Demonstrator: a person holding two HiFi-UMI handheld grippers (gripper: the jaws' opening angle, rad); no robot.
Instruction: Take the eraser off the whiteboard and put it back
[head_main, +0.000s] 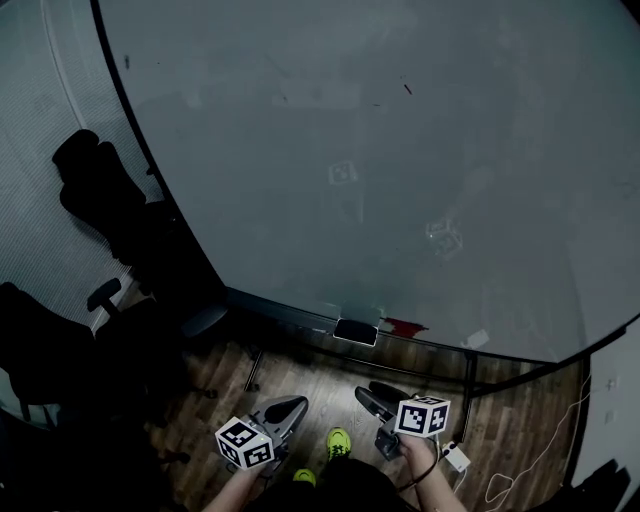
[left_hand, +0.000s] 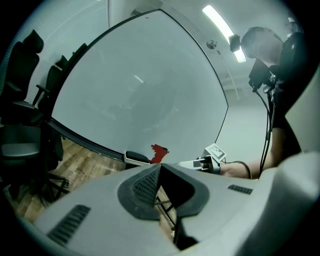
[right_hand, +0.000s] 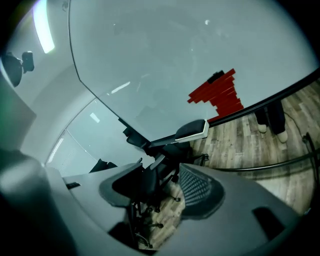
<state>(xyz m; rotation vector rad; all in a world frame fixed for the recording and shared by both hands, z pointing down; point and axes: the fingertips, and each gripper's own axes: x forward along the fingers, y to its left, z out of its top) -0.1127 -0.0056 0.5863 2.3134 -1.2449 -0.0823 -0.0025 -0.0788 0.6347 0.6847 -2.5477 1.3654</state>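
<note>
The eraser (head_main: 355, 331), dark on top with a white base, lies on the ledge along the bottom of the big whiteboard (head_main: 380, 150). It also shows in the left gripper view as eraser (left_hand: 136, 157) and in the right gripper view as eraser (right_hand: 192, 130). Both grippers hang low in front of the board, well short of the eraser. My left gripper (head_main: 298, 402) has its tips together with nothing in them; its left gripper (left_hand: 161, 167) view shows the pads meeting at the front. My right gripper (head_main: 372, 397) is open and empty, and the floor and chairs show through the gap of the right gripper (right_hand: 159, 172).
A red patch (head_main: 405, 326) sits on the board just right of the eraser. Black office chairs (head_main: 110, 200) stand at the left. The board's stand leg (head_main: 468, 400) comes down to the wooden floor, where a white box (head_main: 455, 457) with a cable lies at the right.
</note>
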